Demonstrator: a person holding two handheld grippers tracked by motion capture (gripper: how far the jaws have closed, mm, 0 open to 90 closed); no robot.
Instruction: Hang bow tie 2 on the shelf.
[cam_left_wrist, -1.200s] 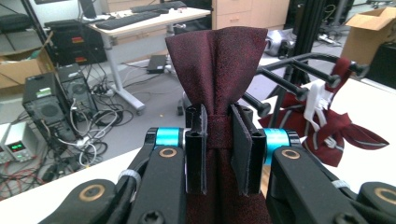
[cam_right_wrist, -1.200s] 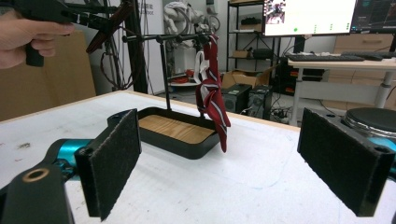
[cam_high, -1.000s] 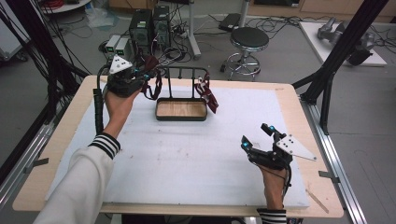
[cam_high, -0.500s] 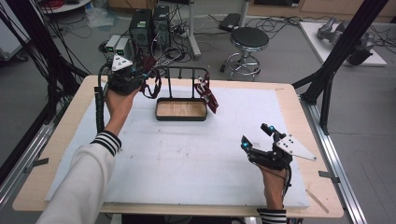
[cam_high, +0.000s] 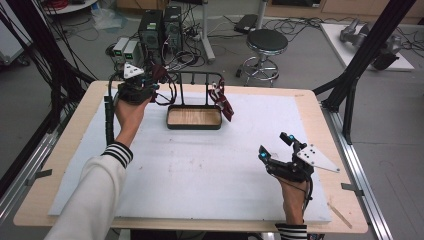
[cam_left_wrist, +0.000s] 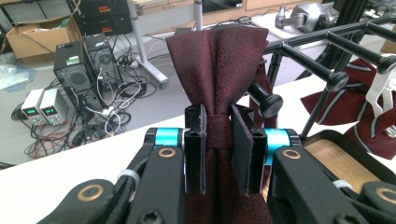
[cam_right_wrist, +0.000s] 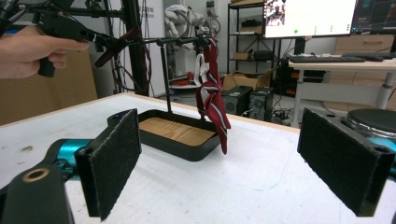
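At the far left of a white-topped desk (cam_high: 200, 170), a person's left hand (cam_high: 127, 112) holds the left tool (cam_left_wrist: 218, 140) raised beside a black rack (cam_high: 200, 80). Its jaws are clamped on the central knot of a dark red bow tie (cam_left_wrist: 217, 60), whose wing fans upward above the pads in the left gripper view. Just beyond the bow tie, the knobbed end of one of the rack's horizontal bars (cam_left_wrist: 271, 103) points toward the camera.

The rack rises from a black tray with a wooden floor (cam_high: 194, 117), set near the desk's far edge. From the rack's right end hangs a dark red tie with pale stripes (cam_high: 225, 102), together with a white strap; its lower end drops to the tray's right rim.

Near the desk's front right, well apart from the tray, the right hand (cam_high: 292, 197) holds the right tool (cam_high: 274, 146) just above the surface with its jaws spread wide and nothing between them. In the right gripper view its two felt-faced pads (cam_right_wrist: 116, 158) frame the tray and the hanging striped tie (cam_right_wrist: 212, 93).

Behind the desk stand computer towers (cam_high: 160, 27) among cables on the floor, and a round stool (cam_high: 267, 42).
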